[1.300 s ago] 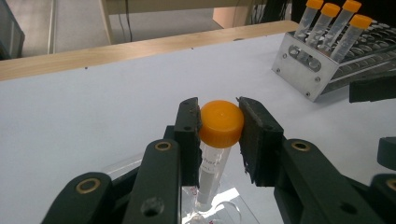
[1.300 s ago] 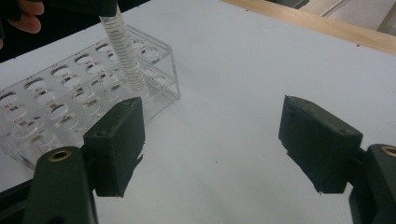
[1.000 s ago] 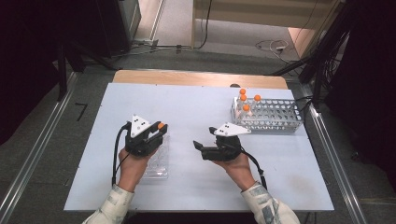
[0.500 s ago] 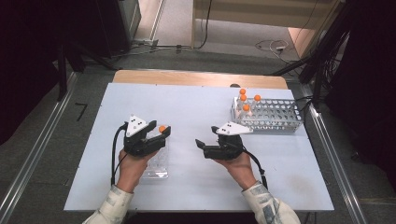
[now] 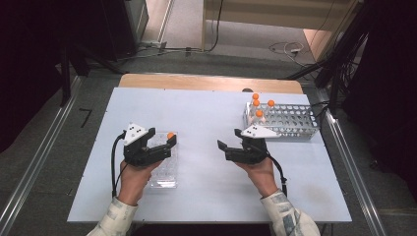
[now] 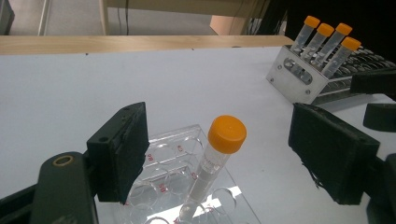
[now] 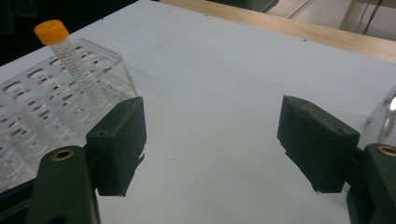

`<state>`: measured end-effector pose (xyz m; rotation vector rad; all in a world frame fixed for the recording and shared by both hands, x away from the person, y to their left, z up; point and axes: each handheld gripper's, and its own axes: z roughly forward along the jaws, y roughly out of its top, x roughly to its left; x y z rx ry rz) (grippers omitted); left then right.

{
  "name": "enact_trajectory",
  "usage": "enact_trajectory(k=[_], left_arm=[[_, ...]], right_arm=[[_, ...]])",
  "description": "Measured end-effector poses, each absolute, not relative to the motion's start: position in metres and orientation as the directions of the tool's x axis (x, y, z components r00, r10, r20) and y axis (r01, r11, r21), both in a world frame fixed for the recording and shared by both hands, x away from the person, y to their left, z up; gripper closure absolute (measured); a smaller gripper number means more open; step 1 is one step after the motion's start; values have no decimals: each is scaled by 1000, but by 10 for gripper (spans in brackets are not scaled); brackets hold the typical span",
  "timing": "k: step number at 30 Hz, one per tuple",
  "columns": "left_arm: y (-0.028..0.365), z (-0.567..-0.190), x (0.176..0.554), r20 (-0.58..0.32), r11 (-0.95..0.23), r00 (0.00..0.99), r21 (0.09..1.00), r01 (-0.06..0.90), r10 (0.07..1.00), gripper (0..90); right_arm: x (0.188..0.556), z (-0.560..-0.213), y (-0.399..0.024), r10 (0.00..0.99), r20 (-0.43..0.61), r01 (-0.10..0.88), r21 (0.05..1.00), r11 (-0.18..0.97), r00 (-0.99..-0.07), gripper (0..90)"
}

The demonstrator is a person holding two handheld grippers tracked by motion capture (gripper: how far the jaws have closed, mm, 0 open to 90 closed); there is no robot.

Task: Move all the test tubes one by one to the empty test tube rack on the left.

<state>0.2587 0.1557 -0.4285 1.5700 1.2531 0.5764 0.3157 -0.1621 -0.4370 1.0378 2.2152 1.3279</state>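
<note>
In the left gripper view, the lower tip of the orange-capped tube (image 6: 212,163) and the near end of the clear well plate (image 6: 187,186) are cut off by the bottom edge. In the high view, the left gripper (image 5: 164,147) hides part of the plate; its red markings are too small to read.

Your left hand (image 5: 132,176) holds the left gripper (image 5: 164,147) low, with its tips turned to the far right. Its jaws have just been opening. The two black pads (image 6: 122,149) now stand wide apart and press on nothing. Your right hand (image 5: 256,173) holds the right gripper (image 5: 227,147) with its tips turned left, toward the other gripper's fingers. Its pads (image 7: 119,143) stand wide apart too, with nothing between them. Both sleeves come in from the bottom edge.
</note>
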Motion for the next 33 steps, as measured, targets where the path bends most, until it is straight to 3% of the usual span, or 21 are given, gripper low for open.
enact_trajectory(k=[17, 24, 33], left_arm=[[158, -430, 256, -205, 39, 343, 900, 434, 917, 179], [161, -429, 254, -203, 42, 336, 903, 429, 920, 176], [164, -430, 254, -206, 47, 331, 902, 430, 921, 177]], right_arm=[[333, -426, -216, 858, 59, 418, 889, 188, -511, 260], [346, -432, -225, 891, 52, 441, 881, 172, -451, 326], [370, -443, -227, 909, 57, 452, 879, 150, -412, 478]])
